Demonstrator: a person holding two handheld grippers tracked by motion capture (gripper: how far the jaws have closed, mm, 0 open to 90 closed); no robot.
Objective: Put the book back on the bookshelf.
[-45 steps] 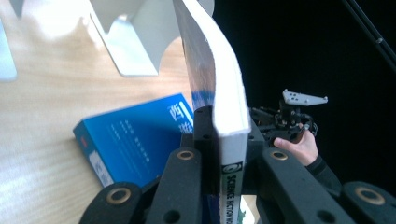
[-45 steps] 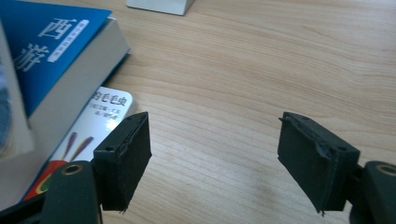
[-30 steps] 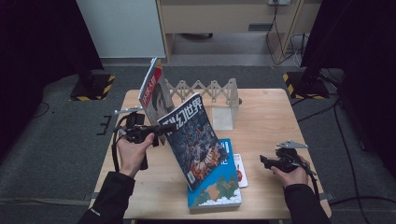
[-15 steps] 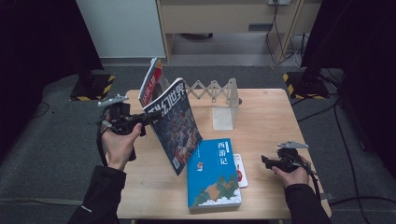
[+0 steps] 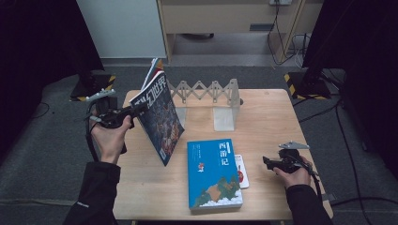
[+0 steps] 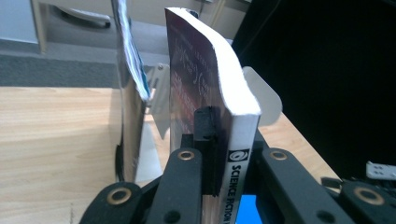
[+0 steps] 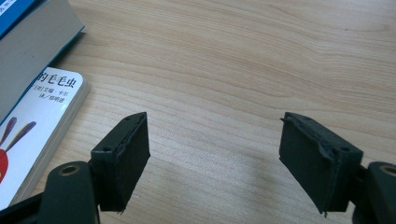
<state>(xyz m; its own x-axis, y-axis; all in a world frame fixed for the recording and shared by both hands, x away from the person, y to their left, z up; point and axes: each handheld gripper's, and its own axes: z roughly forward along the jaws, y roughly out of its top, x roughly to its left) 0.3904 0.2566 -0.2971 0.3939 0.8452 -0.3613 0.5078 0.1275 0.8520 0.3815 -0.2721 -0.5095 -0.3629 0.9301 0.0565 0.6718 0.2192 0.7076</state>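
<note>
My left gripper (image 5: 137,109) is shut on the spine of a science fiction magazine (image 5: 161,117) and holds it tilted in the air over the table's left side. In the left gripper view the jaws (image 6: 224,140) clamp the magazine (image 6: 201,70) near its white spine. Just ahead, a thin book (image 6: 128,93) leans in the folding rack (image 5: 206,90). A blue book (image 5: 213,173) lies flat near the front edge on top of a small white book (image 5: 241,171). My right gripper (image 5: 267,162) rests open on the table at the right, with bare wood between its jaws (image 7: 215,154).
A clear bookend (image 5: 225,115) stands at the rack's right end. The wooden table (image 5: 272,117) is bare on its right half. In the right gripper view the small white book (image 7: 42,116) and the blue book's edge (image 7: 32,42) lie to the left.
The left hand has carried the magazine up and to the left, away from the blue book and toward the rack's left end. The right hand has kept still.
</note>
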